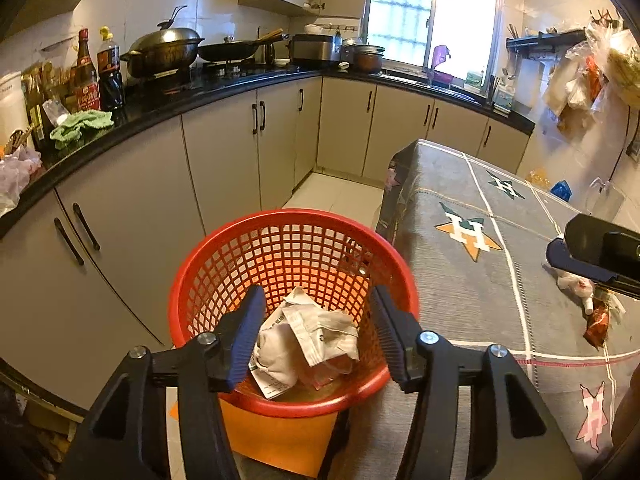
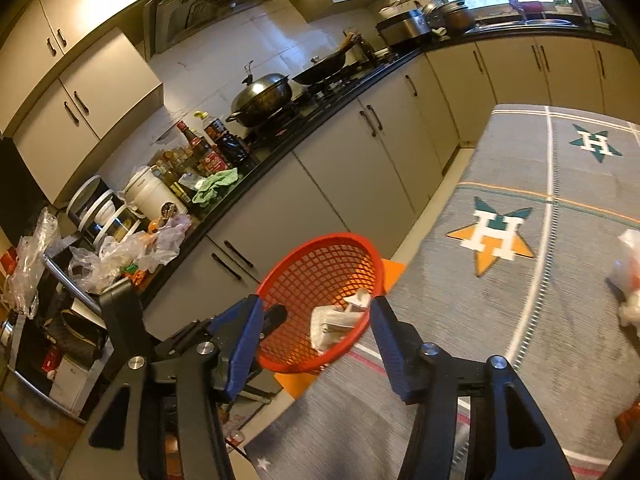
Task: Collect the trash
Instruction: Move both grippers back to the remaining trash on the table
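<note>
We see the left gripper point(image 1: 316, 336) with jaws apart, empty, above the red mesh basket point(image 1: 224, 276) holding crumpled paper point(image 1: 308, 336). Right gripper point(image 2: 314, 342) also apart, empty. More wrappers point(image 1: 596, 308) lie on the table's grey cloth point(image 1: 460, 288).

1 red plastic mesh basket point(image 1: 292, 248), 2 crumpled white paper wads point(image 1: 308, 340) inside, 2 dark lidded woks point(image 1: 164, 52) on stove, 2 sauce bottles point(image 1: 86, 68).

On the worktop point(image 1: 168, 102) you have a lidded wok point(image 1: 164, 50) and sauce bottles point(image 1: 98, 74), a green cloth point(image 1: 80, 126) near its front edge, cabinets point(image 1: 224, 160) beneath.
</note>
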### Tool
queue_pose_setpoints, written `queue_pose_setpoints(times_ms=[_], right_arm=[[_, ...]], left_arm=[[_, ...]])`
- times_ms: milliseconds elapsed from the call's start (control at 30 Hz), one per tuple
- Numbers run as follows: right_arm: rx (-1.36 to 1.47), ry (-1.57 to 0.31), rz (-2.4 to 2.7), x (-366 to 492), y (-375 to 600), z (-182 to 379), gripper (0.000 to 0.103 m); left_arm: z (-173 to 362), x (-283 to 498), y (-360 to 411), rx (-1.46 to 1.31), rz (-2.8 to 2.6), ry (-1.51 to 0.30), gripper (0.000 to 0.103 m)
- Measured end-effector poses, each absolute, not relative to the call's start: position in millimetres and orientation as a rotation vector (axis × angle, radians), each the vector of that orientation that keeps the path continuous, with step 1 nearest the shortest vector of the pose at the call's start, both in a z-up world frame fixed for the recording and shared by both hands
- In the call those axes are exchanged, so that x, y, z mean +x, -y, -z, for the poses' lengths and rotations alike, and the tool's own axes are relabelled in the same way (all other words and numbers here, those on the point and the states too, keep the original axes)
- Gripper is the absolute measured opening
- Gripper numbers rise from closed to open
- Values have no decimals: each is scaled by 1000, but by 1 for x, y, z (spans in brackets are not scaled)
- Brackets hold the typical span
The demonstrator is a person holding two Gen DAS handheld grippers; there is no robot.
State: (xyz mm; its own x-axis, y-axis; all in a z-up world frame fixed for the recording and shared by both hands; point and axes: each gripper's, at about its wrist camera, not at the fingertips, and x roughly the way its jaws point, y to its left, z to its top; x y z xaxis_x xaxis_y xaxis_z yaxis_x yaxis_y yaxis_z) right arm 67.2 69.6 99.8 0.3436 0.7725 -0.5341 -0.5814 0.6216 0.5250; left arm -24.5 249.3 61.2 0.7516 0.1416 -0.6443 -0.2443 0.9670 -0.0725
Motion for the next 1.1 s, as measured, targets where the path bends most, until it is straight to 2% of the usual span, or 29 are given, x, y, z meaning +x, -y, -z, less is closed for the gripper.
queue_pose_setpoints(times_ms=[567,1100], right_arm=[[307,-807,-768,47,45,-98,64],[495,-722,-441,66,221,-93,66]], left_arm=[[-65,-40,-166,-102,-135,-721,58],[-60,0,-2,17,239,-819,58]])
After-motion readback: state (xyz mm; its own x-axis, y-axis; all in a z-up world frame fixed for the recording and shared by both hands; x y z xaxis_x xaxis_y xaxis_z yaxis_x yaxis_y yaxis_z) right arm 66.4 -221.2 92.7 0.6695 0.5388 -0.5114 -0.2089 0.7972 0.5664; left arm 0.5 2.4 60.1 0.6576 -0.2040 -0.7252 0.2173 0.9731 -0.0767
